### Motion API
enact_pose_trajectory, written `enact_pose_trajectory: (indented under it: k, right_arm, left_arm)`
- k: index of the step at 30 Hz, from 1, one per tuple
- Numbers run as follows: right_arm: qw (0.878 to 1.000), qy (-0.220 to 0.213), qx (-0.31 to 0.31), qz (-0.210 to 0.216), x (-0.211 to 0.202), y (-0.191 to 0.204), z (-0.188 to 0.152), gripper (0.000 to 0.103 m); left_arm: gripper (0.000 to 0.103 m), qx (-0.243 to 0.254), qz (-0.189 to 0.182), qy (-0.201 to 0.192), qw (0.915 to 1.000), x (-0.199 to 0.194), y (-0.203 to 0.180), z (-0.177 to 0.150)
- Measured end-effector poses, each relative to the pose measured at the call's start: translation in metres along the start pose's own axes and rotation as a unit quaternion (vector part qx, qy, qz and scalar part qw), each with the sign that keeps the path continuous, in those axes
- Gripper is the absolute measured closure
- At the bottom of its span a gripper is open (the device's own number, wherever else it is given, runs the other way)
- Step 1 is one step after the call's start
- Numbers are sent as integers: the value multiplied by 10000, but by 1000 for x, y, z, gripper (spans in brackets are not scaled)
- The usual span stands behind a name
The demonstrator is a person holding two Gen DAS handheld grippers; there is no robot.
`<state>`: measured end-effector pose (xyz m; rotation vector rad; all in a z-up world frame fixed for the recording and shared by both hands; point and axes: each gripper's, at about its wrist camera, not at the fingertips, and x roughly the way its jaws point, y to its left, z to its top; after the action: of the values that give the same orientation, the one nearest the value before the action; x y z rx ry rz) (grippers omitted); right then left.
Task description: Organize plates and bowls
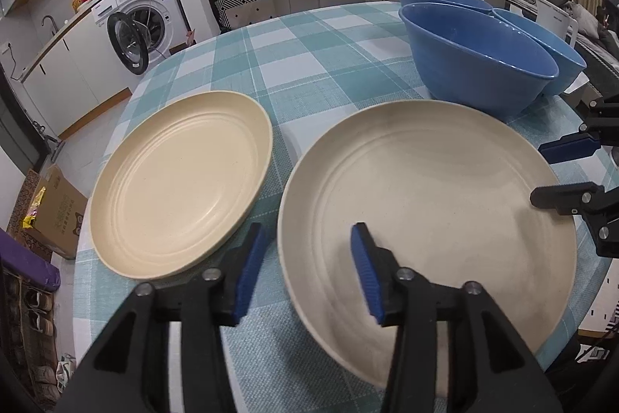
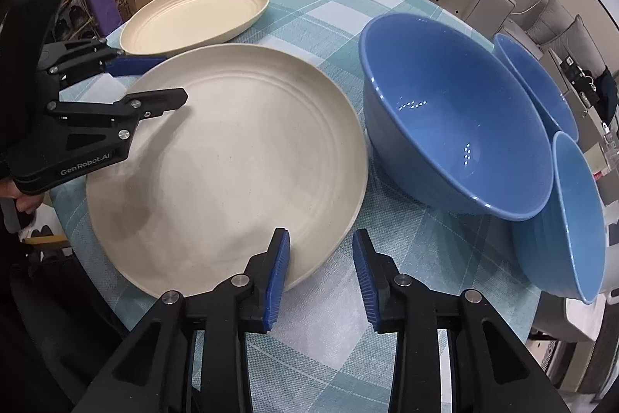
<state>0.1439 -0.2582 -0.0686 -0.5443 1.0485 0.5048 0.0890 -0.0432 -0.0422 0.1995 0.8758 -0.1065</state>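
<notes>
On a round table (image 1: 309,37) spread with a teal checked cloth, two handheld grippers flank a large cream plate (image 1: 425,219) from opposite sides. The left gripper (image 1: 305,273) stands partly open, its blue pads straddling the plate's near rim, one finger outside on the cloth, the other over the plate's floor; neither pad presses on the rim. Just beyond its left finger lies a smaller cream plate (image 1: 182,180), apart from the large one. Ahead and to the right of this gripper sit three blue bowls, the nearest bowl (image 2: 452,119) close to the large plate's edge, a second bowl (image 2: 537,84) behind it and a third bowl (image 2: 576,215) leaning on its side. The right gripper (image 2: 321,277) is likewise parted around the plate's rim, left pad inside, right pad over the cloth, gripping nothing. A person's hand (image 2: 19,192) shows behind the left gripper.
</notes>
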Motion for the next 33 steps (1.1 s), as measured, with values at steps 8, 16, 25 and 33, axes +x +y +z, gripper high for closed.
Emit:
enact_pose_trajectory:
  k: [8,16,25,33]
  right_arm:
    - [9999,-10,-34,115,1,4,-5,58]
    - [9999,1,3,103,3,4,-4,46]
    - [10000,-30,58,44,6,2,-3,36]
    - [9995,-93,-7,293,2,6,-4,27]
  left_arm:
    - [43,86,2,-22,10000,-10,2,-8]
    - [43,207,37,-4,9998,-5,-3,-12]
    - [43,80,-40,0,10000,-6,1,-13]
    - [43,-297,-398,-20,9988,-18,16,-11]
